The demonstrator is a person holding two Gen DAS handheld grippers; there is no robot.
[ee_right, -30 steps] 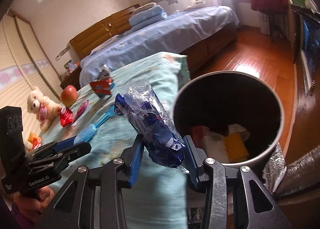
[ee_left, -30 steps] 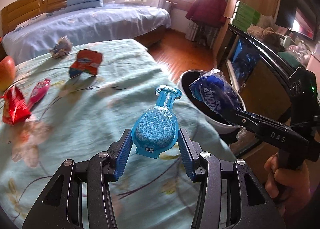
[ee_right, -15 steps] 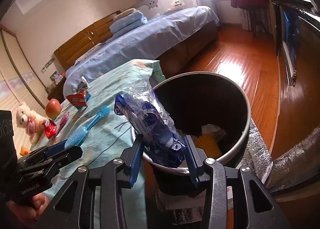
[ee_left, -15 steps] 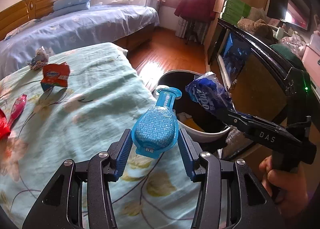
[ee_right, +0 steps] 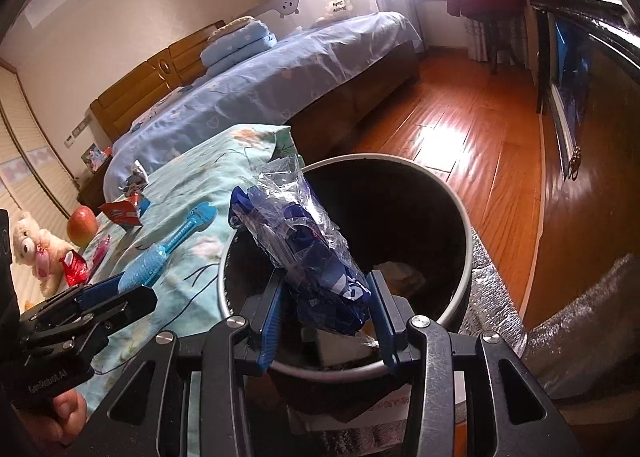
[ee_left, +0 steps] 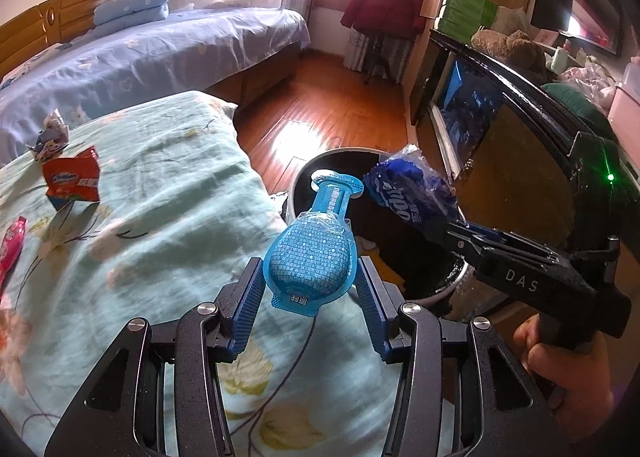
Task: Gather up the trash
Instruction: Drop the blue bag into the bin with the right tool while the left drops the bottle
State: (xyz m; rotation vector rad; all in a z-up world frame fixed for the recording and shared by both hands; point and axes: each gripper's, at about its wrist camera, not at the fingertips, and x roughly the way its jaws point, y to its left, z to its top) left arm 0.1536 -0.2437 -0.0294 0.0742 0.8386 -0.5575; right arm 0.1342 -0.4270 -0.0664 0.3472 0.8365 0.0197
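Note:
My left gripper is shut on a light blue bottle-shaped plastic package, held over the bed's edge with its neck toward the bin. My right gripper is shut on a crumpled dark blue wrapper, directly over the open round bin. The left wrist view shows that same wrapper held over the bin from the right. The bin holds some white and yellow trash. In the right wrist view the left gripper and its blue package are at lower left.
A red-and-white wrapper, a crumpled packet and a pink wrapper lie on the floral bedspread. An apple, a red wrapper and a teddy bear sit farther back. A dark cabinet stands right of the bin.
Both grippers have moved sideways off the bed toward the bin, each keeping its item. The right gripper's wrapper now hangs over the bin's opening; the left package has reached the bed's edge.

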